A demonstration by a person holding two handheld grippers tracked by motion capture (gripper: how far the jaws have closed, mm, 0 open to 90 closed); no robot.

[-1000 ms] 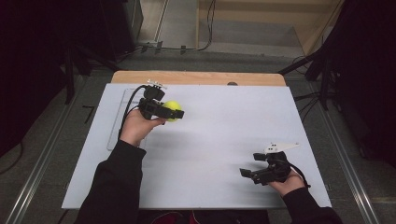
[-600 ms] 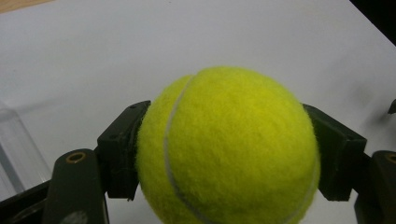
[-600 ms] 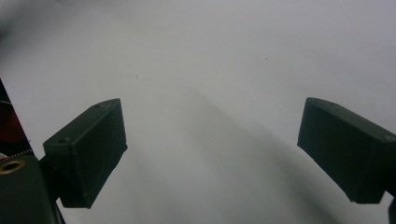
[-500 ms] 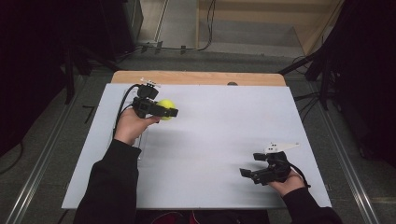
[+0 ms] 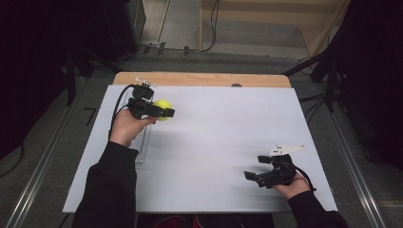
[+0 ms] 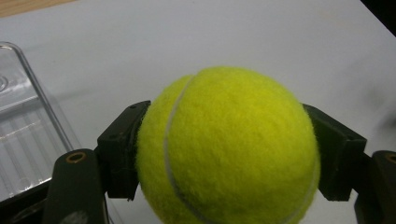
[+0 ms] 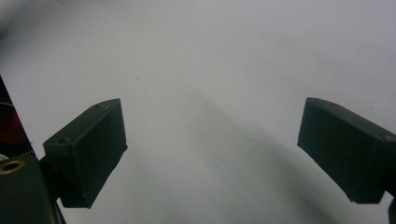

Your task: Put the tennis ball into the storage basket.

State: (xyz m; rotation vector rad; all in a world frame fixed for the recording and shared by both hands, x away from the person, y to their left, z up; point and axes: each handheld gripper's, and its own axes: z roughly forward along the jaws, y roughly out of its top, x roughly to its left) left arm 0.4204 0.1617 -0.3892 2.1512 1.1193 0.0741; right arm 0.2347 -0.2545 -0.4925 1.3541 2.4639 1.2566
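Ball [image 5: 163, 103] far-left — tray [image 5: 141, 142] just nearer

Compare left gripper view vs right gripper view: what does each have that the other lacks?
Left gripper view alone: a yellow tennis ball clamped between the left gripper jaws, and a clear plastic tray beside it. Right gripper view alone: the right gripper open, nothing between its jaws. Shared: the white table surface and black jaws.

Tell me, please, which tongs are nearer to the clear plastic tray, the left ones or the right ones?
Left. The left tongs, shut on the tennis ball, are just beside the clear plastic tray. The right tongs rest open far across the table, near its front right corner.
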